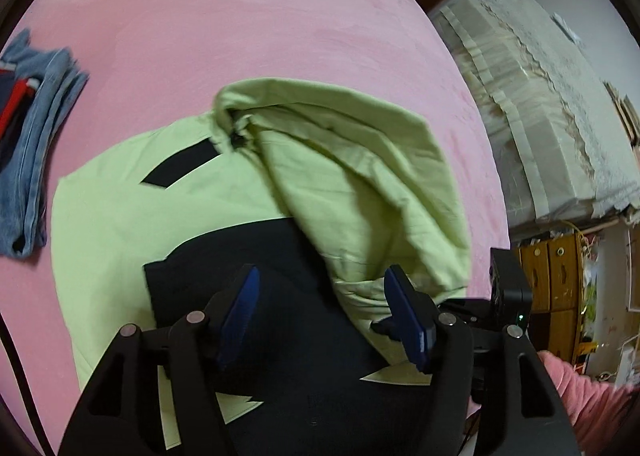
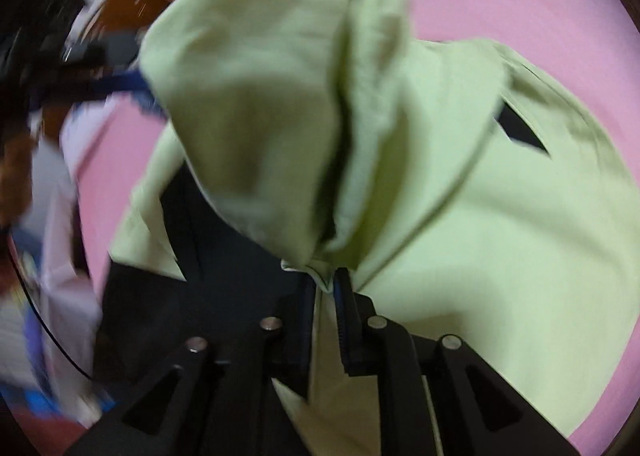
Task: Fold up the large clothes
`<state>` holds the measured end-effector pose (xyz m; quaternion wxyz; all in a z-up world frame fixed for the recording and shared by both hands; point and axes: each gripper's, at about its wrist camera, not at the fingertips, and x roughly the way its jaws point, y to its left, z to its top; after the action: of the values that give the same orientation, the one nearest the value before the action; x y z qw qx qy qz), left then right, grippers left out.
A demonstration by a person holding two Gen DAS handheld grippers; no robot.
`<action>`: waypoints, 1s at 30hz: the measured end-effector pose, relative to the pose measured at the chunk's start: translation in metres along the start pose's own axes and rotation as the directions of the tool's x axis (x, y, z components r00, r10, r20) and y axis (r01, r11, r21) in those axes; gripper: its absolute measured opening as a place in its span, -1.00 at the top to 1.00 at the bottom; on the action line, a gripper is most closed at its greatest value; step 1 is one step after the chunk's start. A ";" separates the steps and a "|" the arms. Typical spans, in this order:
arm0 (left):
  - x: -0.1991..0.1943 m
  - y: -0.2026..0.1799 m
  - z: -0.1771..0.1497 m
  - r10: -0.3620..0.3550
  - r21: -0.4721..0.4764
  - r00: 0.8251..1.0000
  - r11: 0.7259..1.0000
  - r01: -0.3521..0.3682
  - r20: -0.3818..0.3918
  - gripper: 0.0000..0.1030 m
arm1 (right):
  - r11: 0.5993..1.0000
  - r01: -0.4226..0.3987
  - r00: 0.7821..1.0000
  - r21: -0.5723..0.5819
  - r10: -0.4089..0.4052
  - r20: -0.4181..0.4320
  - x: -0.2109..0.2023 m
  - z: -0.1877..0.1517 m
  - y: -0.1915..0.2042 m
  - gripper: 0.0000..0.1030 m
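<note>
green garment (image 1: pixel 168 212) mid-frame on pink bed (image 1: pixel 240 24), flap folded over at right | left wrist: left gripper (image 1: pixel 320 296) released, jaws apart, nothing between | right wrist: right gripper (image 2: pixel 325 284) nearly closed, pinching garment's edge at lower centre | risk: thin pinch slips, flap flops open

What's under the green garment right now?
The green garment lies on the pink bed cover, which shows all around it. A folded-over flap covers part of its black print. Anything beneath the spread cloth is hidden.
</note>
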<state>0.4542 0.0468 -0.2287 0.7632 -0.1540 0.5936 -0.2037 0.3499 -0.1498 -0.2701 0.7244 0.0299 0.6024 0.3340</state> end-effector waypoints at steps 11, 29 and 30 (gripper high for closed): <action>0.029 -0.074 0.050 0.138 0.019 0.976 0.990 -0.137 -0.168 -0.55 | 0.962 -0.110 0.992 0.251 0.090 0.091 -0.017 -0.045 -0.031 0.33; 0.060 -0.070 0.056 0.392 -0.172 0.887 0.883 -0.437 -0.243 0.72 | 0.814 -0.227 0.972 0.535 0.154 0.179 -0.023 -0.090 -0.075 0.33; 0.053 -0.065 0.050 0.388 -0.184 0.893 0.884 -0.431 -0.229 0.72 | 0.813 -0.228 0.972 0.535 0.157 0.175 -0.022 -0.090 -0.075 0.33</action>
<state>0.5060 -0.0360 -0.2305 0.7073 -0.0925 0.7005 0.0193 0.3024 -0.2510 -0.3094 0.6829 0.3187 0.6211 0.2152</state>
